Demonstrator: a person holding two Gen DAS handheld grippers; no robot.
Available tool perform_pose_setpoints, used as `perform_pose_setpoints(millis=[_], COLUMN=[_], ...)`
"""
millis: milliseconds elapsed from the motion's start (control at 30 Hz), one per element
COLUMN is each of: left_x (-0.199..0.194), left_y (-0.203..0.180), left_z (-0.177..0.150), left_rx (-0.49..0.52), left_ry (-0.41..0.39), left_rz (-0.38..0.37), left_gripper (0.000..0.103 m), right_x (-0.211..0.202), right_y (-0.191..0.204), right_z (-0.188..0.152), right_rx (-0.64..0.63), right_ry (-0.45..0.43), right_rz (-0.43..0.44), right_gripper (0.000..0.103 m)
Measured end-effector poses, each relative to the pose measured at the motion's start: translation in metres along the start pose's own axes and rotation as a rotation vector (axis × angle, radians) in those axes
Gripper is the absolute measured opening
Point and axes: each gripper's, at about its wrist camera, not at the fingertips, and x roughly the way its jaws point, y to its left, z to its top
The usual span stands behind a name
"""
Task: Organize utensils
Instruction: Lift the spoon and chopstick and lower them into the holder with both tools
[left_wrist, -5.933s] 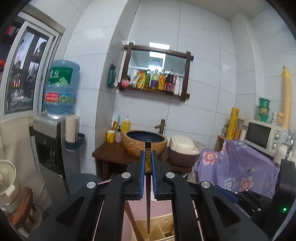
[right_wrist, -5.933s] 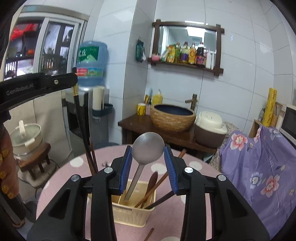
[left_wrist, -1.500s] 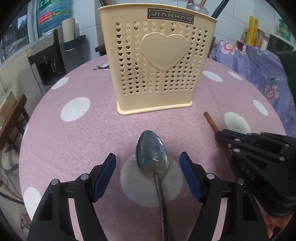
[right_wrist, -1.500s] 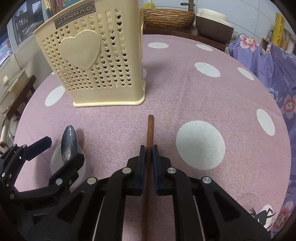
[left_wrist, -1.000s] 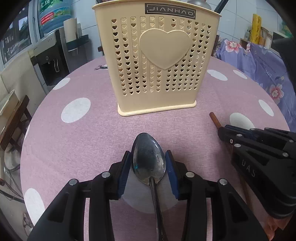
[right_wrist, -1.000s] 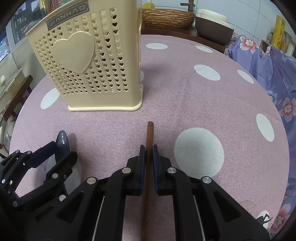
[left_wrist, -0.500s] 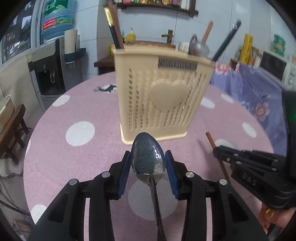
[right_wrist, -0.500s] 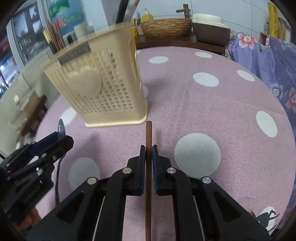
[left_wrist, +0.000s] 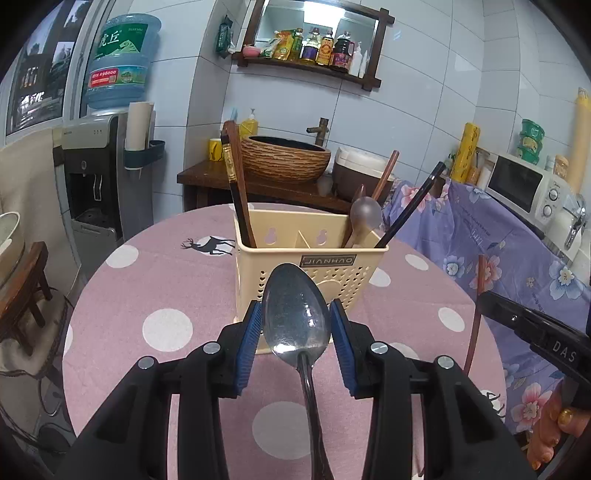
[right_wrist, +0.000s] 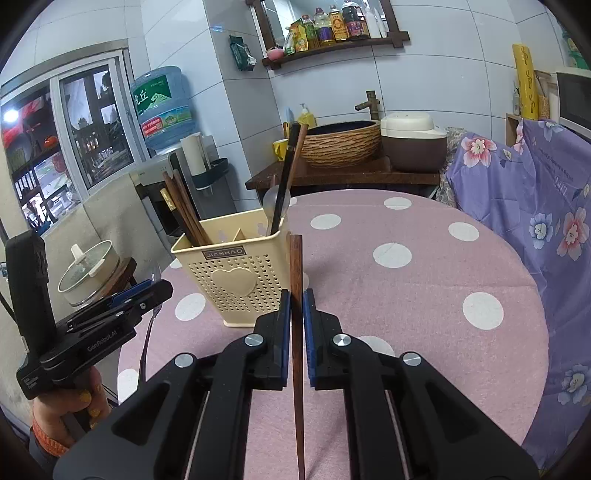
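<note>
Your left gripper (left_wrist: 295, 332) is partly closed, its blue pads (left_wrist: 246, 343) pressing both sides of the bowl of a metal spoon (left_wrist: 295, 317), whose handle runs back between the black fingers toward you. The spoon is off the table (left_wrist: 166, 280), in front of the cream utensil holder (left_wrist: 314, 258) and just below its rim.

Your right gripper (right_wrist: 294, 328) is clamped tight on a single brown wooden chopstick (right_wrist: 295, 266), which pokes forward past the pads, with its tip near the holder's right corner (right_wrist: 284, 236). The chopstick is clear of the tablecloth.

The holder stands upright on the pink dotted table. Its left compartment holds dark chopsticks (left_wrist: 236, 184) leaning left; its right compartment holds a pale spoon (left_wrist: 364, 218), a wooden handle and a black chopstick (left_wrist: 410, 206) leaning right.

In the right view, your left hand (right_wrist: 70, 406) grips its tool beside the holder.
</note>
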Motion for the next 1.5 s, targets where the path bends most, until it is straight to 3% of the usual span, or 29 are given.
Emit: perform_pose_setpoints(millis=[700,1067,1300,1500], left_x=[-0.017,-0.029,-0.051,-0.037], left_y=[0.006,0.017,0.013,0.005], left_z=[0.008,0.022,0.085,0.141], left_rx=[-0.013,-0.035,-0.03,-0.026], left_ry=[-0.04,-0.063,-0.184,-0.292], left_rz=[-0.046,-0.102,-0.135,-0.074], left_gripper=[0.038,0.038,0.038,0.038], right_x=[-0.025,-0.037,-0.05,-0.054], right_y=[0.01,0.025,0.049,0.067], right_z=[0.003,0.026,0.084,0.147], right_rx=[-0.037,-0.072,-0.121,-0.13], right_ry=[-0.032,-0.058,-0.137,-0.231], right_rz=[0.046,0.093,0.136,0.12], right_gripper=[0.008,0.008,0.008,0.008])
